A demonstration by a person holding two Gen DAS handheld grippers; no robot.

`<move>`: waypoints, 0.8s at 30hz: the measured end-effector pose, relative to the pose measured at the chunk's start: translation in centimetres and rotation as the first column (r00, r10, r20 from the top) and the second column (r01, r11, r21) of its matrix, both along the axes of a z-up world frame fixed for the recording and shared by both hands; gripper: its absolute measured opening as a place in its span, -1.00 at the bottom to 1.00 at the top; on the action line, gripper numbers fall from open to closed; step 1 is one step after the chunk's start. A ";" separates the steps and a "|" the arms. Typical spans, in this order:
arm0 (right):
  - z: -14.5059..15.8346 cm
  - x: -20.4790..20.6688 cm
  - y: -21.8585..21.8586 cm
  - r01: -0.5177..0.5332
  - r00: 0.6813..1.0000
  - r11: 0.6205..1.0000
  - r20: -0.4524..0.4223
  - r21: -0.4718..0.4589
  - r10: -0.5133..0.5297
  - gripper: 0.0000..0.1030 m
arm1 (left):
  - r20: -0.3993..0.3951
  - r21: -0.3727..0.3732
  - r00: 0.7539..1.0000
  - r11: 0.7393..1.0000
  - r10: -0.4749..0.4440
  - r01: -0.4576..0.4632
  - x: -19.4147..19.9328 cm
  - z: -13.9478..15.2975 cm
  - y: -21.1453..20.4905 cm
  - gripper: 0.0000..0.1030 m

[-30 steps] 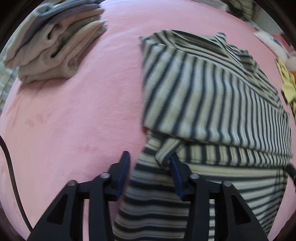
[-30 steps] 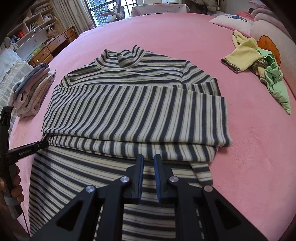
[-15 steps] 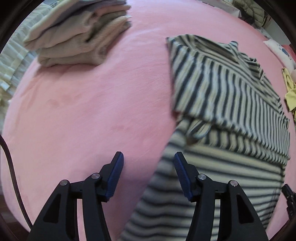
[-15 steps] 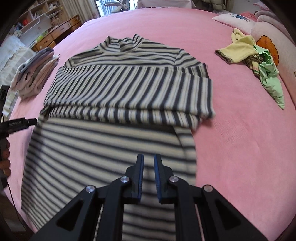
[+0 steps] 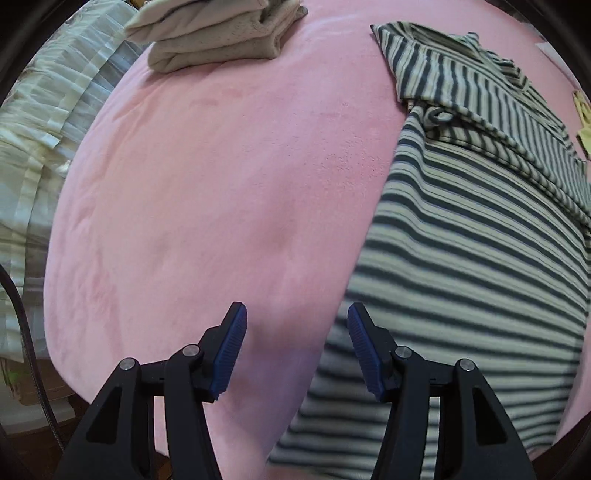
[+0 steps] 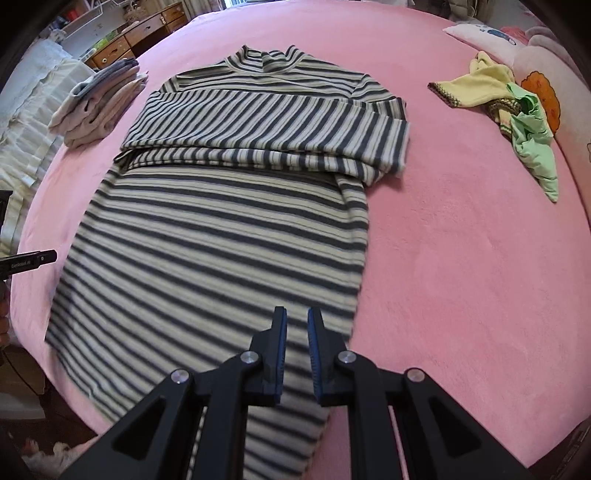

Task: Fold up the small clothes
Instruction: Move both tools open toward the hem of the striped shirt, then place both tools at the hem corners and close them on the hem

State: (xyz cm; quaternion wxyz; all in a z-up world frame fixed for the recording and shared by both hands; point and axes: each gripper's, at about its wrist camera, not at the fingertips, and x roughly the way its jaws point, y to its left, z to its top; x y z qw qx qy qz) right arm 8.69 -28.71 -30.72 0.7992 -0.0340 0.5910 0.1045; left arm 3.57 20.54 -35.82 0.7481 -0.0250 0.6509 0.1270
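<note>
While the right gripper (image 6: 296, 349) hung low in the frame with jaws nearly together and empty, the left gripper (image 5: 296, 349) stood apart over the pink bedspread (image 5: 207, 192). Mid-frame lay the striped top (image 6: 229, 221), sleeves folded across. Upper left sat folded clothes (image 6: 98, 105) and, beyond them, wooden drawers (image 6: 140, 35); upper right, loose garments (image 6: 509, 114).

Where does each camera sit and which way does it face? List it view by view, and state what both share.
Left wrist: sits behind the open left gripper, low over the pink plush bedspread, facing the left edge of the grey-and-cream striped long-sleeved top; only its black fingers show.
Right wrist: sits behind the right gripper, jaws nearly closed, above the top's hem, facing its collar; the person's left-hand tool shows at the left edge.
Shared: the striped top, the bedspread and the folded stack of beige and grey clothes.
</note>
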 end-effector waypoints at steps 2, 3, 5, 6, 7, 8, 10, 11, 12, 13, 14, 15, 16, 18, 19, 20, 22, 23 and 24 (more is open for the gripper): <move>1.2 -0.6 -0.1 0.001 1.000 1.000 0.014 -0.005 -0.001 -0.78 | 0.011 -0.008 1.000 1.000 -0.006 0.006 0.2 1.0 -0.5 0.11; 1.8 -1.0 -0.2 0.005 1.000 1.000 0.020 -0.002 -0.005 -0.78 | 0.019 -0.010 1.000 1.000 -0.013 0.013 0.1 1.6 -0.8 0.16; 2.5 -1.5 -0.3 0.021 0.999 1.000 0.028 0.010 -0.021 -0.78 | 0.046 -0.001 0.998 0.999 -0.040 0.040 0.2 2.7 -1.0 0.34; 2.8 -1.8 -0.3 0.028 0.999 1.000 0.032 0.010 -0.028 -0.78 | 0.059 0.002 0.997 0.998 -0.055 0.055 0.2 3.0 -1.0 0.37; 2.9 -2.2 -0.2 0.036 0.999 0.999 0.034 0.006 -0.036 -0.78 | 0.071 0.005 0.994 0.997 -0.080 0.080 0.4 3.2 -1.3 0.40; 3.0 -2.6 -0.1 0.047 0.998 0.999 0.034 0.003 -0.047 -0.77 | 0.074 0.001 0.993 0.995 -0.097 0.097 0.4 3.2 -1.4 0.40; 2.9 -3.5 0.0 0.071 0.997 0.997 0.029 0.007 -0.071 -0.58 | 0.072 -0.020 0.988 0.990 -0.137 0.139 0.4 2.8 -1.6 0.40; 2.9 -4.2 0.1 0.090 0.995 0.996 0.031 0.012 -0.090 -0.51 | 0.068 -0.024 0.986 0.988 -0.153 0.155 0.5 2.5 -1.7 0.40; 2.9 -4.9 0.1 0.105 0.994 0.994 0.037 0.013 -0.105 -0.41 | 0.066 -0.028 0.983 0.985 -0.171 0.173 0.3 2.2 -1.8 0.40; 2.9 -5.8 0.3 0.125 0.991 0.992 0.049 0.013 -0.126 -0.37 | 0.064 -0.035 0.978 0.979 -0.198 0.200 -0.1 1.9 -1.9 0.40; 2.9 -6.6 0.4 0.141 0.988 0.990 0.056 0.008 -0.141 -0.37 | 0.063 -0.040 0.975 0.975 -0.215 0.217 -0.4 1.6 -1.9 0.40; 2.8 -7.2 0.5 0.152 0.987 0.988 0.057 0.006 -0.152 -0.37 | 0.061 -0.046 0.970 0.970 -0.235 0.238 -0.7 1.3 -1.9 0.40; 2.6 -8.3 0.5 0.167 0.984 0.986 0.058 0.004 -0.167 -0.37 | 0.059 -0.053 0.967 0.966 -0.248 0.252 -1.0 0.9 -1.9 0.40; 2.3 -9.7 0.6 0.187 0.981 0.982 0.053 -0.001 -0.187 -0.37 | 0.044 -0.071 0.961 0.958 -0.274 0.277 -1.6 0.1 -1.8 0.40; 2.1 -10.6 0.6 0.200 0.979 0.980 0.050 -0.007 -0.200 -0.37 | 0.032 -0.078 0.959 0.956 -0.281 0.283 -2.0 -0.3 -1.7 0.40; 1.8 -11.5 0.5 0.212 0.976 0.977 0.044 -0.012 -0.212 -0.37 | 0.021 -0.090 0.958 0.954 -0.285 0.286 -2.3 -0.9 -1.6 0.40; 1.1 -13.1 0.2 0.233 0.972 0.972 0.029 -0.013 -0.232 -0.37 | 0.002 -0.105 0.959 0.954 -0.282 0.281 -3.1 -1.6 -1.1 0.40; 0.8 -13.7 0.0 0.241 0.970 0.970 0.019 -0.016 -0.241 -0.37 | -0.011 -0.120 0.962 0.955 -0.274 0.271 -3.6 -1.9 -0.7 0.40; 0.6 -14.6 -0.2 0.247 0.969 0.969 0.009 -0.015 -0.247 -0.37 | -0.016 -0.129 0.964 0.957 -0.266 0.262 -3.9 -2.1 -0.4 0.40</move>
